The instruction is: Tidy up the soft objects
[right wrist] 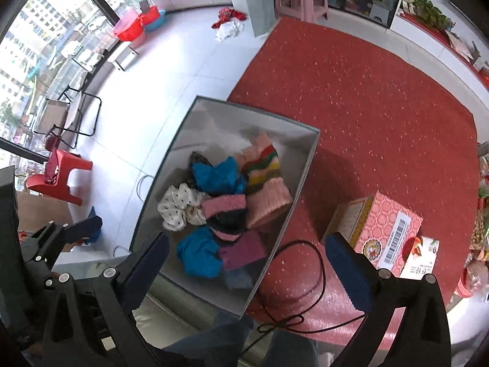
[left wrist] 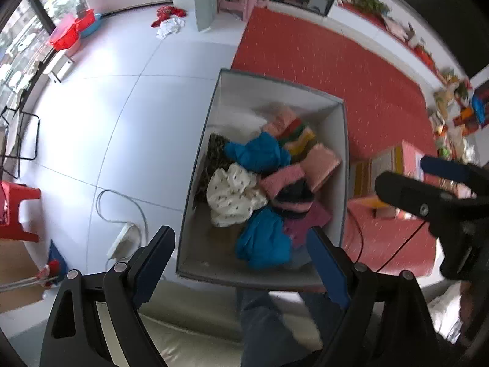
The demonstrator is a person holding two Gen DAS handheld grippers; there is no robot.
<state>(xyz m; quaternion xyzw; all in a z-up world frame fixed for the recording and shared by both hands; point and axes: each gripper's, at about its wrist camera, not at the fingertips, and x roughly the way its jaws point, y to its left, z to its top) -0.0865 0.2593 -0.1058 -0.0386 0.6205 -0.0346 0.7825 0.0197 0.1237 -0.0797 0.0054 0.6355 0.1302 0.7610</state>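
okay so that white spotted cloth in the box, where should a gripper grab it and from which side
Probably pinch the white spotted cloth at a raised fold near its middle, coming straight down from above. It lies crumpled and loose in the box, with blue cloths crowding its sides, so only the top is free. Both grippers are open and empty.

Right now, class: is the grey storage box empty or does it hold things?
It holds things. The storage box has no lid on, and crumpled clothes such as a blue garment and a striped knit lie inside.
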